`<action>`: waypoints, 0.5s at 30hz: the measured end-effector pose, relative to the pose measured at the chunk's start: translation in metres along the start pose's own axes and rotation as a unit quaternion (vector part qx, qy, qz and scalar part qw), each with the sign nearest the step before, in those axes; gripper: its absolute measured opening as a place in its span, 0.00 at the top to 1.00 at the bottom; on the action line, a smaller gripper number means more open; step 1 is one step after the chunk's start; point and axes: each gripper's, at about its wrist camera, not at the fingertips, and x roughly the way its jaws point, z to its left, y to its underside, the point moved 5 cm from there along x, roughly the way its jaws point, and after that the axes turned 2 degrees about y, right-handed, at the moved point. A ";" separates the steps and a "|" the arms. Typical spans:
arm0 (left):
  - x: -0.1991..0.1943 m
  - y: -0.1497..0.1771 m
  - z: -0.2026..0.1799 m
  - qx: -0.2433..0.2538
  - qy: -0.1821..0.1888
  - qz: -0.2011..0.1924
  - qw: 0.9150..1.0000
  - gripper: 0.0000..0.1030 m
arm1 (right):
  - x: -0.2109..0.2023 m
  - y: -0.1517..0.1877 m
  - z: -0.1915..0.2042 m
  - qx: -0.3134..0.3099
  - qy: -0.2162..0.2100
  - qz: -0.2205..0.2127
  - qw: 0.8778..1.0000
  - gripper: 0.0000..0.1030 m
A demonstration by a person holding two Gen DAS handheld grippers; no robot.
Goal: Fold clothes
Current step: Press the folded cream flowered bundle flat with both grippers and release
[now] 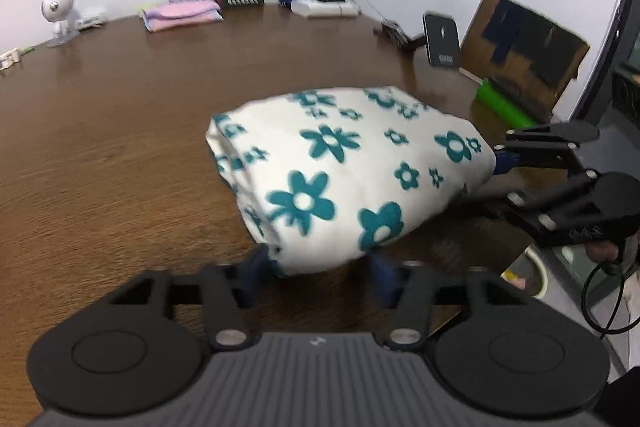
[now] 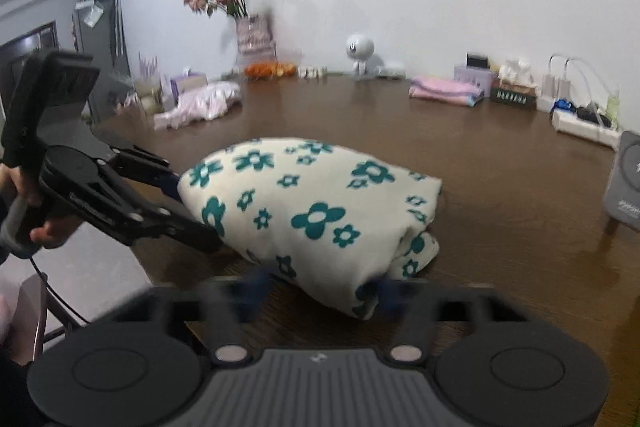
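Flower-print cloth (image 1: 348,175), folded into a thick bundle, lies on the brown bench (image 1: 120,131) in front of me. My left hand-held gripper (image 1: 324,269) pinches its near edge between the blue pads. My right hand-held gripper (image 2: 320,291) clamps the opposite edge, jaws narrow on fabric.

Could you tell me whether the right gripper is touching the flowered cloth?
Touching. In the left wrist view, the right gripper has its blue fingertips pressed into the flowered cloth at its right edge.
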 end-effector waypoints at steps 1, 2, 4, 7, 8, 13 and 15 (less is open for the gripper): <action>0.002 -0.002 0.003 -0.002 -0.001 0.004 1.000 0.60 | 0.003 -0.001 -0.002 0.006 0.000 0.001 1.000 0.65; 0.003 -0.005 0.006 -0.004 -0.002 0.009 1.000 0.62 | 0.005 -0.004 -0.004 0.011 -0.001 0.001 1.000 0.66; 0.009 -0.016 0.016 -0.003 -0.005 0.021 1.000 0.62 | 0.011 -0.013 -0.008 0.016 0.000 0.009 1.000 0.68; 0.020 -0.035 0.031 0.008 -0.010 0.040 0.999 0.63 | 0.025 -0.032 -0.015 0.015 0.008 0.026 1.000 0.69; 0.024 -0.041 0.036 0.014 -0.011 0.046 0.999 0.63 | 0.031 -0.038 -0.018 0.012 0.011 0.033 0.999 0.69; 0.054 -0.076 0.065 0.022 -0.029 0.052 0.998 0.65 | 0.070 -0.069 -0.039 0.003 0.024 0.052 0.998 0.70; 0.068 -0.089 0.080 0.015 -0.036 0.054 0.998 0.65 | 0.089 -0.080 -0.052 0.002 0.021 0.057 0.998 0.69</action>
